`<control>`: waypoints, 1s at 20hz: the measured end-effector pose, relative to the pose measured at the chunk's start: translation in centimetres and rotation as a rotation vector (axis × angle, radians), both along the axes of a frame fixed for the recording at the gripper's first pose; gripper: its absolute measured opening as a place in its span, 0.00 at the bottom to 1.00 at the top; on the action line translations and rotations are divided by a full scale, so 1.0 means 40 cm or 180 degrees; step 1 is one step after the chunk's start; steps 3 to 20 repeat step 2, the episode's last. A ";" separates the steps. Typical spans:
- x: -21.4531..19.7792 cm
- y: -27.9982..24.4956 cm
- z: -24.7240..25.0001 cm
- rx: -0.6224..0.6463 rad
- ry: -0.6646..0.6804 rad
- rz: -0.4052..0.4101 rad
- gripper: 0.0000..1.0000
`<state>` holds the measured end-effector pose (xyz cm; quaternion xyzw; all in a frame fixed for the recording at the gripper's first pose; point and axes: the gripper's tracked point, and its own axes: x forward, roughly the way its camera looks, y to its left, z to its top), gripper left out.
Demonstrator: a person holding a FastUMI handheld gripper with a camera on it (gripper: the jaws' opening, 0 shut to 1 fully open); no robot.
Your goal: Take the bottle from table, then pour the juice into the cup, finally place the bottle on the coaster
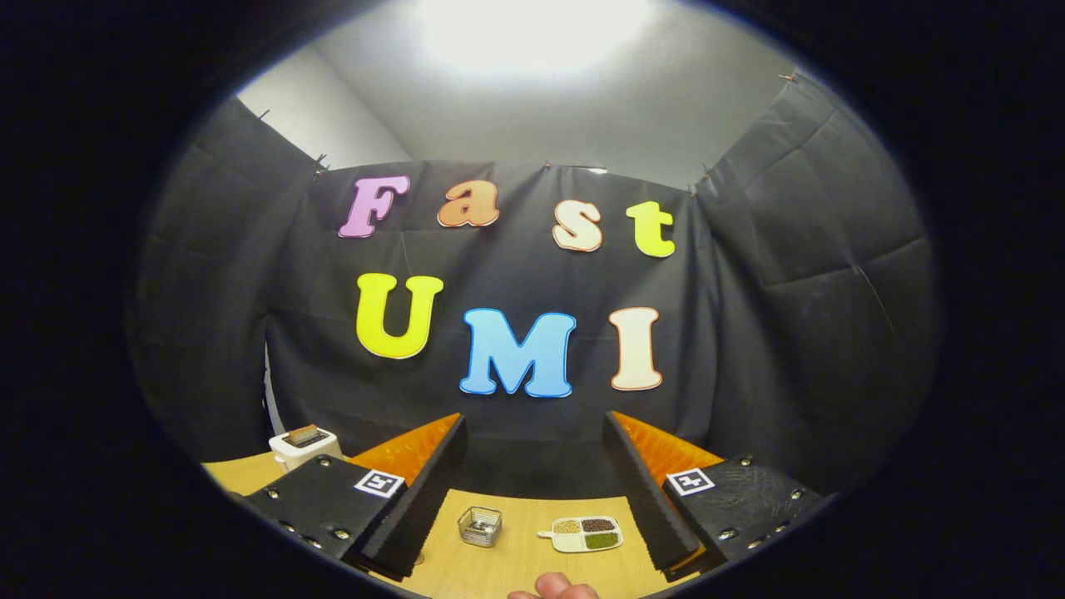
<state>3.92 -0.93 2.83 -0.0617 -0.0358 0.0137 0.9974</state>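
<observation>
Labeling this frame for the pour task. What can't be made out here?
- Gripper: fingers spread wide with nothing between them; the near wooden tabletop is cut off below them.
- Small clear square container: contents too small to tell.
- White divided tray with three grain fills: grain type unreadable.
- White toaster-like box: lower part hidden behind the left finger.
- Fingertips of a hand: cut off at the table's near edge.

Gripper (532,491) held level above the tabletop, fingers (416,499) spread wide, nothing between them, fingertip (556,586) at near edge.
</observation>
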 end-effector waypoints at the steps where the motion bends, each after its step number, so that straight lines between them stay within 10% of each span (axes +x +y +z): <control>1: -0.005 -0.011 -0.002 -0.0005 -0.0033 -0.0019 0.99; 20: -0.009 -0.022 -0.003 -0.0010 -0.0076 -0.0028 0.99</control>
